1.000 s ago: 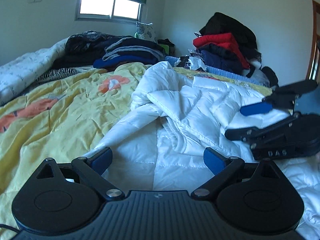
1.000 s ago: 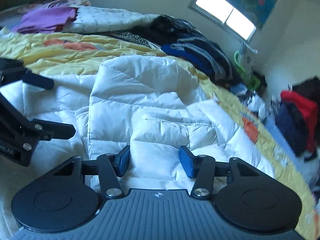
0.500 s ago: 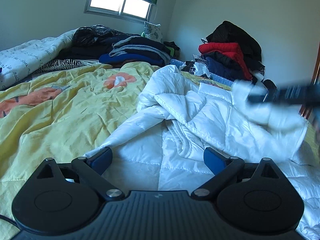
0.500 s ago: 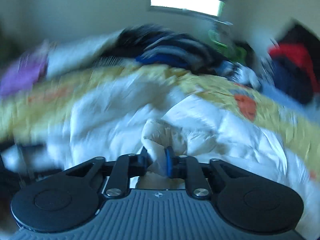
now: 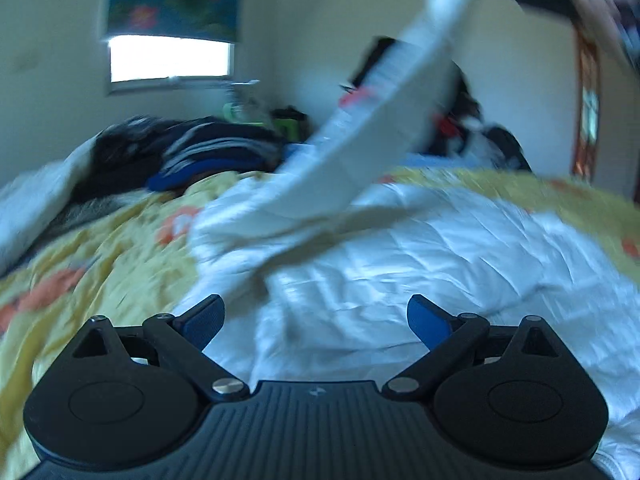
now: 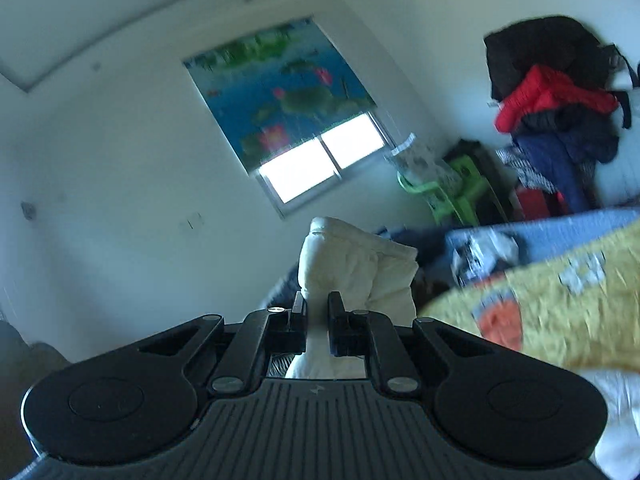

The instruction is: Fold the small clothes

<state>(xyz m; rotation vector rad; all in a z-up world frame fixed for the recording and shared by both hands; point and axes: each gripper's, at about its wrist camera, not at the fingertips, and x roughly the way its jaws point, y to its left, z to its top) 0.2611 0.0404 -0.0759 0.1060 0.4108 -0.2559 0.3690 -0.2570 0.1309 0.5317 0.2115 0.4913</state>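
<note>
While the right gripper (image 6: 318,318) was clenched on a corner of the white jacket (image 5: 440,264) and held it above the bed (image 5: 100,248), the left gripper (image 5: 316,318) stood wide apart, empty; the smooth cloth could slip out

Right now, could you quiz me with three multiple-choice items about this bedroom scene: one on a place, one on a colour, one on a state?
1. Where does the white puffer jacket mostly lie?
A. on the yellow floral quilt
B. on the floor
C. on a chair

2. What colour is the jacket topping the clothes pile in the corner, under the black one?
A. green
B. red
C. purple

3. What is the right gripper doing?
A. hanging open
B. lying on the bed
C. pinching jacket fabric

Answers: 1 A, quilt shows around it; 2 B, red shows below black; 3 C, white fabric sits between its shut fingers, while the left gripper is open.
</note>
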